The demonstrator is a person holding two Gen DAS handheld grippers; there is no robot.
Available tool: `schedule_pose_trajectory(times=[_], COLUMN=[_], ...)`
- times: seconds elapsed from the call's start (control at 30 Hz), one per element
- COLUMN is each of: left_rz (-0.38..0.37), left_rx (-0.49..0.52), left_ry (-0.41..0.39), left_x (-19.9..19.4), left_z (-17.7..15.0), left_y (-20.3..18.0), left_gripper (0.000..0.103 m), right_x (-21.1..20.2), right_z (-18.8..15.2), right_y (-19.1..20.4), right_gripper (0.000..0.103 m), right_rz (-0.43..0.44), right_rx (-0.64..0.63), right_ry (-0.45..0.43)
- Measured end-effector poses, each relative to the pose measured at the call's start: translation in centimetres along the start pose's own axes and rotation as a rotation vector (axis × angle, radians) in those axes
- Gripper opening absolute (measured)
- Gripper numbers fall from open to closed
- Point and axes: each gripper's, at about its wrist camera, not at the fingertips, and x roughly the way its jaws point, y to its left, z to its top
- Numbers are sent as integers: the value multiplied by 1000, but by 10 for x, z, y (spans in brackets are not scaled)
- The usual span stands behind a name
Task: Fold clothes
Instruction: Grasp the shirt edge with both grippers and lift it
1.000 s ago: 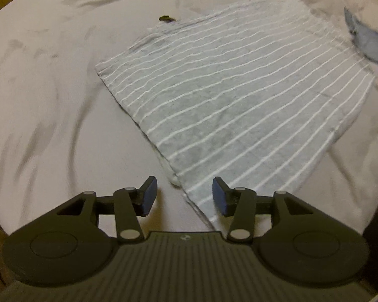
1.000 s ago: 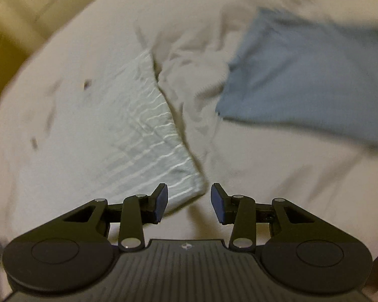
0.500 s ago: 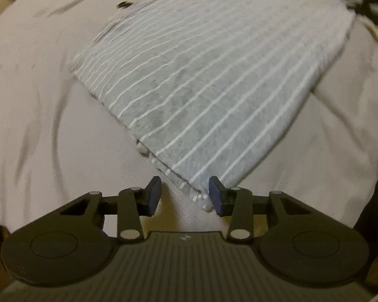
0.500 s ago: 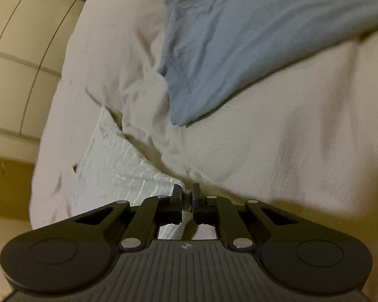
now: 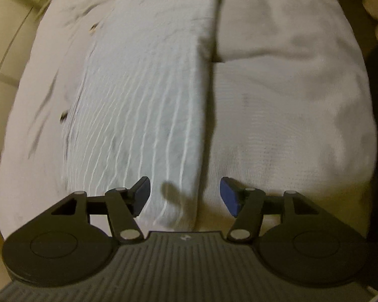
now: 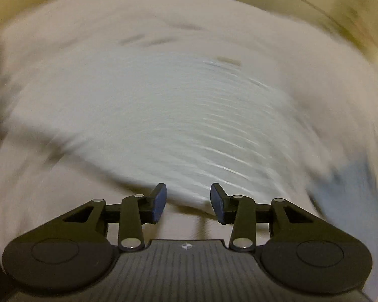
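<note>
Both grippers hang over one grey cotton garment with thin white stripes [image 5: 143, 95], which lies folded into a long, flat band on the pale waffle-textured bed cover [image 5: 289, 115]. The left gripper [image 5: 185, 196] has its jaws spread wide and empty, straddling the garment's near right edge, a placing that would suit either closing on that edge or drawing clear of it. The right gripper [image 6: 188, 202] is parted less widely, also holding nothing, poised just above a near corner of the same garment [image 6: 163, 115] (its view is heavily smeared, so finer detail is lost). A slate-blue piece of cloth [image 6: 350, 183] shows at the right margin of that view, apart from the striped one. The band's straight edges and stacked layers suit a fold just laid down, or one about to be doubled over again; the pictures do not settle which.
</note>
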Motion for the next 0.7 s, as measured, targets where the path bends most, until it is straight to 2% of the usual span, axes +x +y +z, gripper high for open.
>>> schedule_pose_trajectory(times=[0.07,0.1,0.13,0.17,0.23,0.37,0.47,0.5,0.53,0.67,0.7], left_rz=[29,44,72,100,107,107,125,132,139,152,154], left_rx=[53,79,77,46,-30,-15,12,20,28,62,61], left_ry=[-9,-13,-5,10,24,-5,-6,-4,-2,36,53], left_x=[7,10,13,16,17,12,15,18,21,31,34], left_z=[-2,-4,-5,-10,-18,-25,-23,-22,-21,-17,-17], left_y=[-4,-5,-3,4,19,20,15,14,13,9,9], left_gripper=[52,33,5,3,2,2,11,18,24,23,22], right_x=[4,6,9,13,20,29,32,35,38,62,68], right_z=[8,13,14,14,14,8,-7,-12,-18,-28,-30], right_y=[48,72,84,88,88,65,63,61,58,32,25], right_gripper=[49,49,43,36,7,8,27,30,31,29,23], right_rz=[4,6,-4,-26,-76,-143,-165,-171,-177,-252,-272], right_rx=[-279,-418,-504,-543,-593,-620,-741,-767,-792,-825,-831], right_ry=[4,6,6,5,8,44,41,41,41,78,88])
